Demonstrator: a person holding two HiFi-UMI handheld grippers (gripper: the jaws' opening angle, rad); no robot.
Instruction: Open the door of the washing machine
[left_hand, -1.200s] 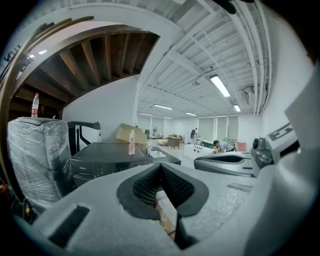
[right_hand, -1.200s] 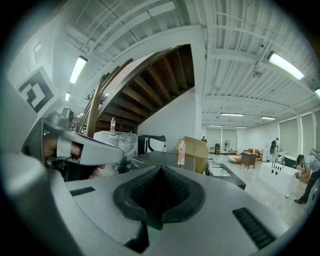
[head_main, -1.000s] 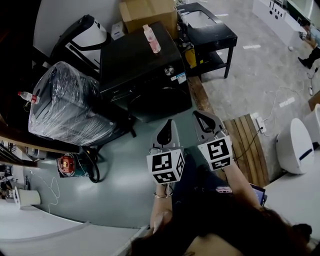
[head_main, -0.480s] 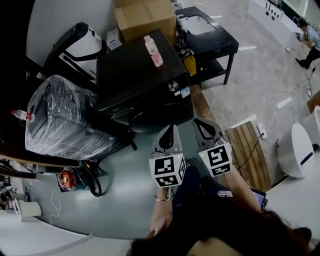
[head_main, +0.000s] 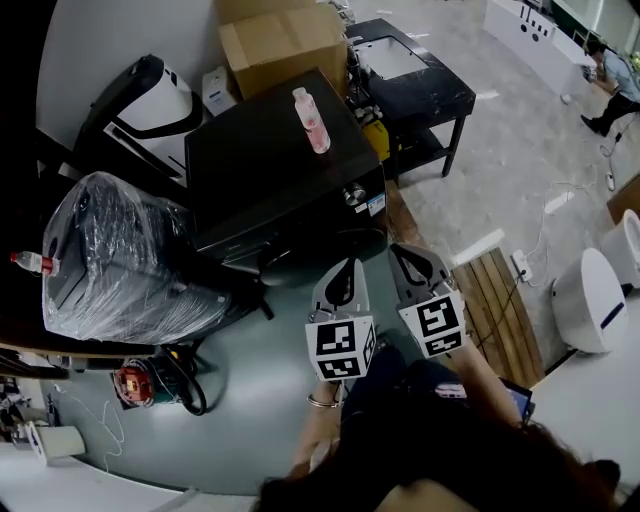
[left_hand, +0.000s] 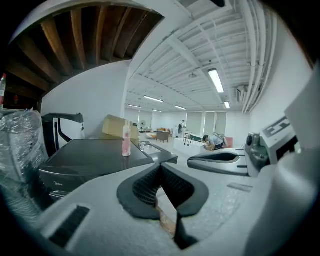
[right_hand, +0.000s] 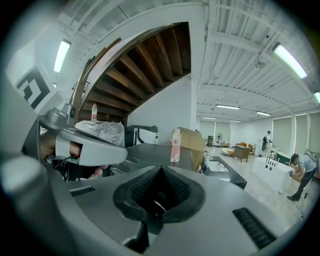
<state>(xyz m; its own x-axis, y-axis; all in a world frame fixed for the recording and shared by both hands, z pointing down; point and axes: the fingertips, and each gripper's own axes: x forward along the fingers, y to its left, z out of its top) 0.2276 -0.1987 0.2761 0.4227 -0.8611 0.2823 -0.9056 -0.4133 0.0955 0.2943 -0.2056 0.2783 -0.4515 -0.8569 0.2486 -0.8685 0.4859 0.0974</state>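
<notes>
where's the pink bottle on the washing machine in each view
Head view: pink bottle upper centre, standing on the washing machine top.
Left gripper view: pink bottle left of centre.
Right gripper view: pink bottle near centre.
Shared landmark: cardboard box behind it.

The head camera is looking steeply down from above the person at the washing machine (head_main: 280, 170), with the left gripper (head_main: 347, 268) and right gripper (head_main: 400, 252) lower in frame. Each gripper camera is sitting close behind its own jaws, facing almost level across the machine's top. All three views are sharing the pink bottle (head_main: 312, 120) on that top and the cardboard box (head_main: 280, 45) behind it.
</notes>
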